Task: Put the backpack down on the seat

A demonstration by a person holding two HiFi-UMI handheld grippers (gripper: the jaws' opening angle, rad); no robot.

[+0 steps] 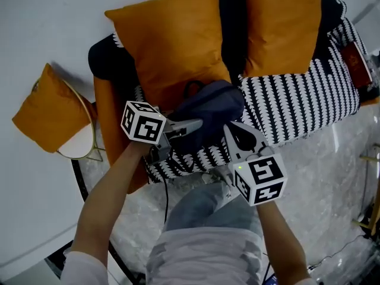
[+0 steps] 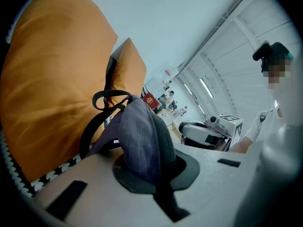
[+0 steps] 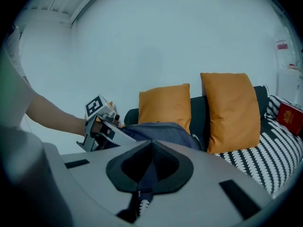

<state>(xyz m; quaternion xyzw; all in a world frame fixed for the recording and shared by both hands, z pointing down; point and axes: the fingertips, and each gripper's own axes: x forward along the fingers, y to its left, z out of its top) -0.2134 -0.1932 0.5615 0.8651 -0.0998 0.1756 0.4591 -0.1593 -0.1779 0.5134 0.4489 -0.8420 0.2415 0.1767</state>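
Backpack (image 1: pixel 211 108) sits mid-frame on the black-and-white patterned sofa seat (image 1: pixel 309 94), below two orange cushions (image 1: pixel 172 40). Left gripper (image 1: pixel 191 125) and right gripper (image 1: pixel 230 128) each pinch its fabric, jaws together. Pale wall (image 1: pixel 47 16) upper left; glossy floor (image 1: pixel 332 177) lower right.

Right gripper (image 3: pixel 150 148) closed on blue backpack (image 3: pixel 163 130), left gripper (image 3: pixel 116 135) alongside, orange cushions (image 3: pixel 165 105) behind
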